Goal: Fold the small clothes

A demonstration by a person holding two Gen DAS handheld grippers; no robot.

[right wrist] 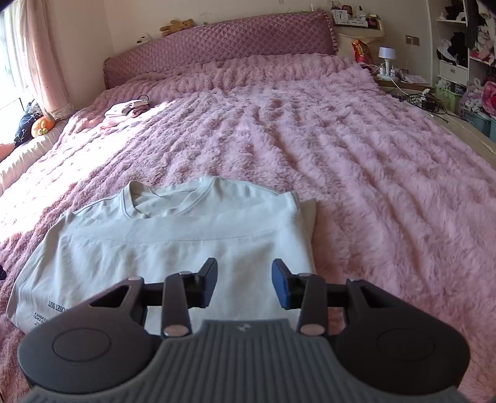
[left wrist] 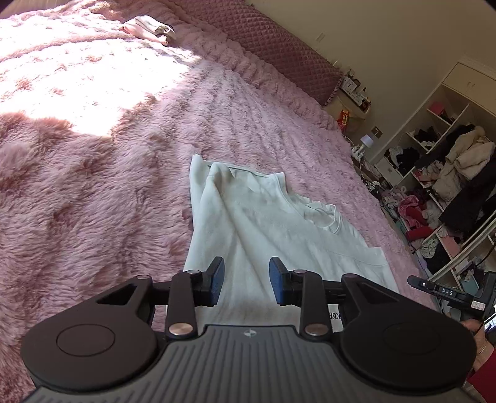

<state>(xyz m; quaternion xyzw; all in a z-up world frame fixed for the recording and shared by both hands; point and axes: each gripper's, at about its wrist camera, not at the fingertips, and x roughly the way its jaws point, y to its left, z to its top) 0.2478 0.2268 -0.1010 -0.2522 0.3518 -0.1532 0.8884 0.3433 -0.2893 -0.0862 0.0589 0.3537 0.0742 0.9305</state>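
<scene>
A pale mint T-shirt (right wrist: pixel 173 248) lies on the fluffy pink blanket (right wrist: pixel 356 161), partly folded, its right side turned in, collar toward the headboard. In the left wrist view the shirt (left wrist: pixel 248 223) lies with one side folded over in loose wrinkles. My left gripper (left wrist: pixel 246 279) is open and empty, just above the shirt's near part. My right gripper (right wrist: pixel 245 286) is open and empty, over the shirt's lower right area. The right gripper's body also shows at the right edge of the left wrist view (left wrist: pixel 449 293).
A small pile of folded pinkish clothes (right wrist: pixel 127 110) lies far left on the bed, also in the left wrist view (left wrist: pixel 148 28). A quilted headboard (right wrist: pixel 223 46) stands at the back. A cluttered wardrobe (left wrist: pixel 440 173) and nightstand (right wrist: pixel 400 77) stand right of the bed.
</scene>
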